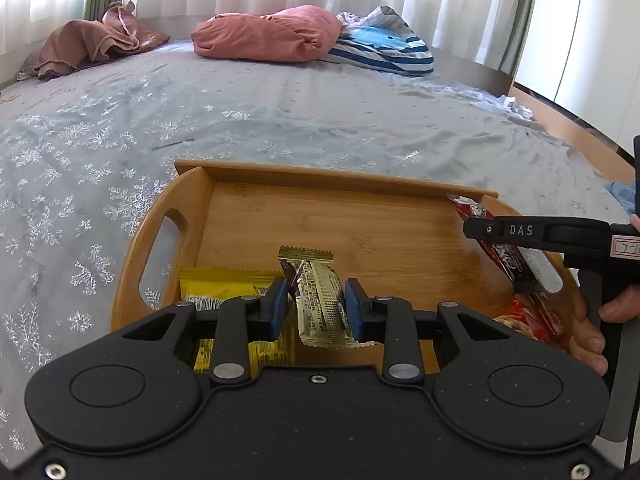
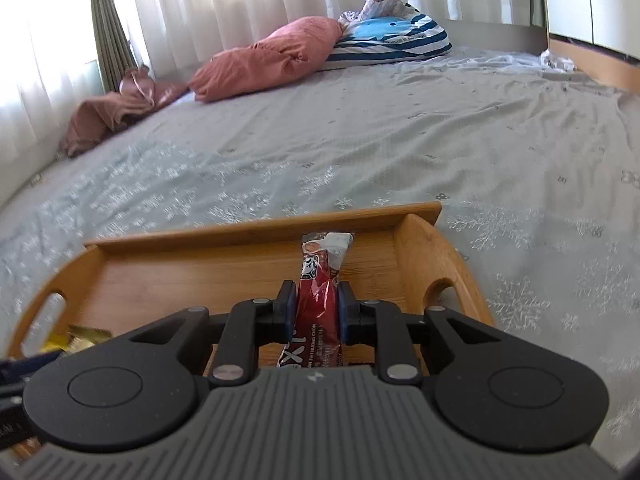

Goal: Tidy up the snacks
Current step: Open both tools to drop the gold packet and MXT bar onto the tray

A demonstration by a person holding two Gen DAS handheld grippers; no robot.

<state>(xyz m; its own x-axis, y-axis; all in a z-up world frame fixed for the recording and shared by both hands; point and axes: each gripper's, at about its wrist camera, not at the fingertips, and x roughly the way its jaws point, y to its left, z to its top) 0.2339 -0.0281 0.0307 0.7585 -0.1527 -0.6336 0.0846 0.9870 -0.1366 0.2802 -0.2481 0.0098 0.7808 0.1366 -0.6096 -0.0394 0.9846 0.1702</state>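
A wooden tray (image 1: 256, 220) with cut-out handles lies on the bed. My left gripper (image 1: 316, 304) is shut on a gold foil snack packet (image 1: 320, 300) held over the tray's near part. A yellow snack packet (image 1: 224, 284) lies in the tray just left of it. My right gripper (image 2: 313, 308) is shut on a long red snack stick (image 2: 318, 292), held over the tray (image 2: 160, 240) near its right end. In the left wrist view that right gripper (image 1: 476, 230) comes in from the right with the red stick (image 1: 500, 256). More red wrappers (image 1: 532, 316) lie at the tray's right.
The bed carries a grey sheet (image 1: 280, 112) with snowflake print. At its far side lie a pink pillow (image 1: 268, 36), a blue striped pillow (image 1: 384, 48) and a crumpled brown cloth (image 1: 92, 44). White curtains hang behind. A hand (image 1: 592, 328) grips the right tool.
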